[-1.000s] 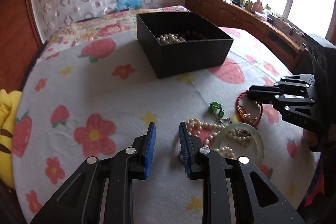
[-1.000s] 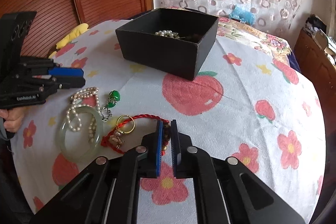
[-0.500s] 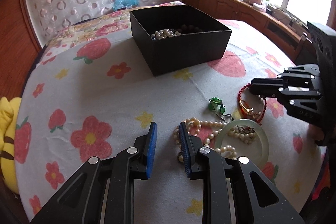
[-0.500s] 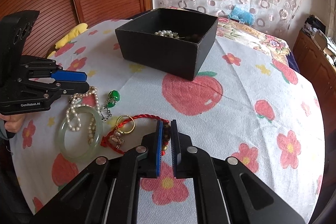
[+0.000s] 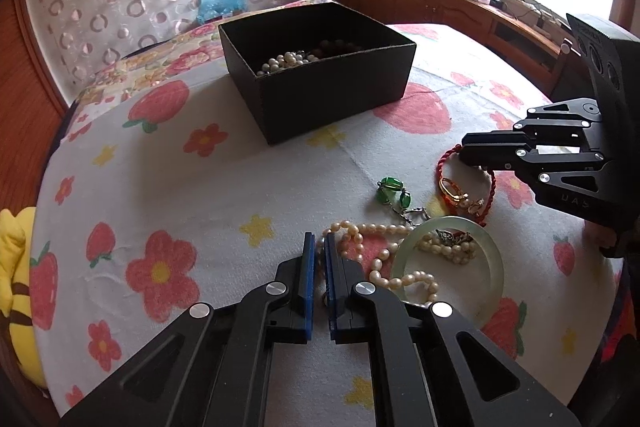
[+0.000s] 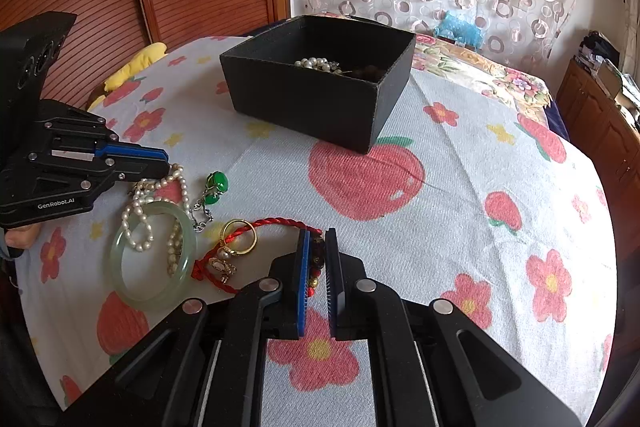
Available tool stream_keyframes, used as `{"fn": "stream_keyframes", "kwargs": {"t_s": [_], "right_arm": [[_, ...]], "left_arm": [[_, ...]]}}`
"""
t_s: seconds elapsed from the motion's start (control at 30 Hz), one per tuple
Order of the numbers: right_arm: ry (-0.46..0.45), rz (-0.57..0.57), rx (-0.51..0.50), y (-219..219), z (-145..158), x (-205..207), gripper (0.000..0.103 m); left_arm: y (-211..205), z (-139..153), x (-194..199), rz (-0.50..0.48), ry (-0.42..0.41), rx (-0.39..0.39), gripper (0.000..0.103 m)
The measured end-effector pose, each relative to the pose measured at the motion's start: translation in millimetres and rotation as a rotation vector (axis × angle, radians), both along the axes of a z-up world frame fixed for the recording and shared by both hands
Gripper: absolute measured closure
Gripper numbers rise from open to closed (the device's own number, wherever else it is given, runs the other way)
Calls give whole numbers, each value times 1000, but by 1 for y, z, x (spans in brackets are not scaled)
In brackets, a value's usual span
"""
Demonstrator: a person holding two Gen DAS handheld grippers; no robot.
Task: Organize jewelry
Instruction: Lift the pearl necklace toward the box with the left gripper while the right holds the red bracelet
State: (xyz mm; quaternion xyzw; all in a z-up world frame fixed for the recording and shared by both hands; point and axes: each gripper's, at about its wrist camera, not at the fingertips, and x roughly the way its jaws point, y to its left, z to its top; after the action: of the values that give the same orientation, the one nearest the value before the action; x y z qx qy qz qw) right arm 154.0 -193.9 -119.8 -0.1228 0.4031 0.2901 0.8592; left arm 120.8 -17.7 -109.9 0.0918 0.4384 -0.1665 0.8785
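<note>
Flowered cloth (image 5: 248, 187) covers the tabletop, with the black box (image 5: 320, 75) in the upper middle of both views, pearls lying inside it. Since a second ago my left tongs (image 5: 319, 247) have just been closing: the wide gap is gone and the blue pads now sit pressed together at the left end of the pearl necklace (image 5: 384, 255) in the lower middle of the left view; whether a strand is actually caught between them I cannot tell, as the pads hide that spot. My right tongs (image 6: 316, 247) are as they were, pinching the red cord bracelet (image 6: 276, 223) with its dark beads. Between the tongs lie the pale green bangle (image 6: 152, 255), the green pendant (image 6: 216, 183) and a gold ring (image 6: 240, 239). Behind the left tongs only part of a hand (image 6: 20, 237) shows, at the left edge of the right view.
</note>
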Motion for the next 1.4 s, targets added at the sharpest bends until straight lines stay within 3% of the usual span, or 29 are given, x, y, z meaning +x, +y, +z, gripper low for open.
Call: {"fn": "stream_keyframes", "kwargs": {"t_s": [0.6,1.0,1.4], "right_arm": [[-6,-1,-7,-1,1,0,96],[-13,2,-19,0,3,0,95],[-122,-8,20,-5,56,-3,95]], "left_arm": [[8,96,-37,53,-248,-127,99],[14,132,-41,72,-343,-154,99],[12,168,-42,76,-430,-160,99]]}}
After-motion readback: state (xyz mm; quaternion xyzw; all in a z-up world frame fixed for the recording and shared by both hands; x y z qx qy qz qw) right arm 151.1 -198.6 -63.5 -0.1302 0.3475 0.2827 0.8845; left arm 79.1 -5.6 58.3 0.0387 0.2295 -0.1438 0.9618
